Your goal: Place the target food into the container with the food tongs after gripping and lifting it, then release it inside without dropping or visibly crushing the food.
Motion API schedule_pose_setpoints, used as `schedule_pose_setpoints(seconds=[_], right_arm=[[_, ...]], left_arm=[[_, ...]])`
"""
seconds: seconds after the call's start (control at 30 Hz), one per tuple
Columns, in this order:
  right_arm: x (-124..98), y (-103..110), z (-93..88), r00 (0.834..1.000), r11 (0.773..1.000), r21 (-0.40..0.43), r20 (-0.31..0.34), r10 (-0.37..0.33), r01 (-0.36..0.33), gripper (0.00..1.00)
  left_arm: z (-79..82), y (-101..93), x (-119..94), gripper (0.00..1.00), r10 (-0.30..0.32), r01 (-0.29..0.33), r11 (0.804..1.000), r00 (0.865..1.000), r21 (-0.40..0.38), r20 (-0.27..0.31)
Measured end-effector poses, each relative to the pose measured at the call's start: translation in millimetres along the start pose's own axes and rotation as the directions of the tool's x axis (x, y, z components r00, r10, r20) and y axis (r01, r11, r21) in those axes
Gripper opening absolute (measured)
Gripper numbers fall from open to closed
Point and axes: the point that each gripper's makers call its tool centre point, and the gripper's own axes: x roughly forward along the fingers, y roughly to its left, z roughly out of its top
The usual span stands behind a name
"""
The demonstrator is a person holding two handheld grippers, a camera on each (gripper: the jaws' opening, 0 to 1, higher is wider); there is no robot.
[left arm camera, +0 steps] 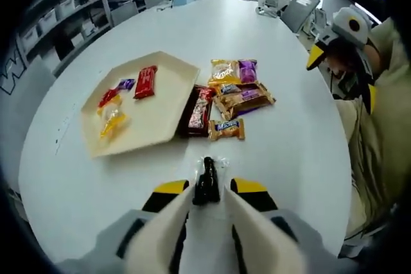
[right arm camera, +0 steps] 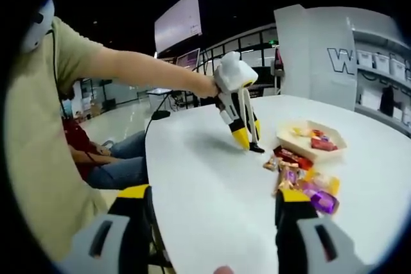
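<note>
Reaching down over the white table (left arm camera: 302, 152), left tool (left arm camera: 207, 192) clenched on black tongs (left arm camera: 206, 181), right tool (right arm camera: 212, 219) released.

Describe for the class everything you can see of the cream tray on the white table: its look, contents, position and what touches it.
The tray is a shallow, cream, many-sided dish with a low raised rim, plastic by its look. It lies flat on the white table. Inside are a red packet, a purple sweet, a small red sweet and yellow-wrapped sweets. A dark red bar lies against its edge, beside the loose snack pile. No gripper touches it.
</note>
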Motion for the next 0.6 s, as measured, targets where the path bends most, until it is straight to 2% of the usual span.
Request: schedule_pose_setpoints(seconds=[0.33, 0.6], right_arm=[[-1, 0, -0.4, 1.000, 1.000, 0.002, 0.002, -0.002, 0.002, 0.77], [-1, 0, -1.0, 1.000, 1.000, 0.003, 0.002, -0.003, 0.003, 0.77]], left_arm=[[2.0, -5.5, -1, 0.19, 0.023, -0.023, 0.999, 1.000, 0.039, 0.008], [13.9, -13.9, -13, 0.19, -0.011, 0.010, 0.999, 0.999, 0.044, 0.031]])
